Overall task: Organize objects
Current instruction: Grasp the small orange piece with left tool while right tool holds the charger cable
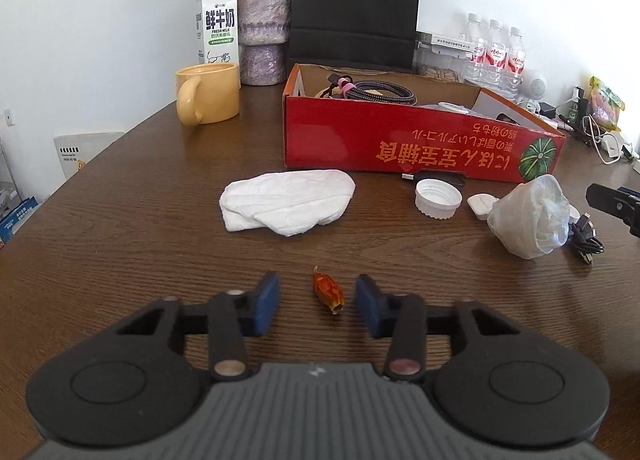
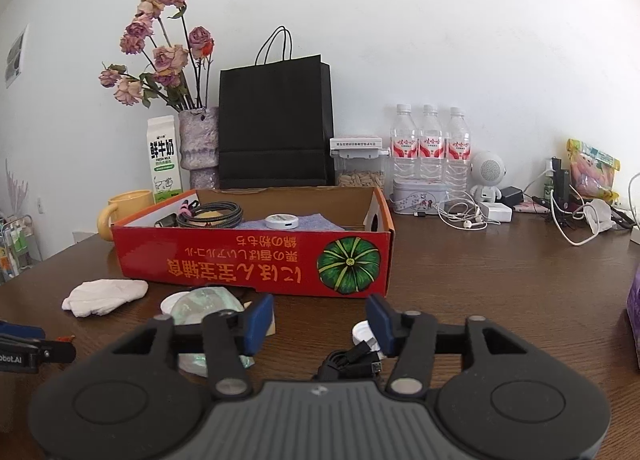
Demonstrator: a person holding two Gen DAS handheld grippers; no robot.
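My left gripper (image 1: 318,300) is open, low over the brown table, with a small orange-red wrapper (image 1: 328,289) lying between its blue pads, untouched. Ahead lie a white crumpled tissue (image 1: 286,200), a white cap (image 1: 438,198), a small white case (image 1: 482,206), a clear plastic bag (image 1: 530,216) and a black cable (image 1: 586,240). The red cardboard box (image 1: 400,140) holds a coiled braided cable (image 1: 380,92). My right gripper (image 2: 320,322) is open and empty above the black cable (image 2: 352,364), facing the red box (image 2: 248,260).
A yellow mug (image 1: 208,94), a milk carton (image 1: 218,24), a purple vase (image 1: 262,32), a black paper bag (image 1: 354,4) and three water bottles (image 1: 496,52) stand along the back wall. Earphones (image 2: 468,216), chargers and snack bags clutter the back right.
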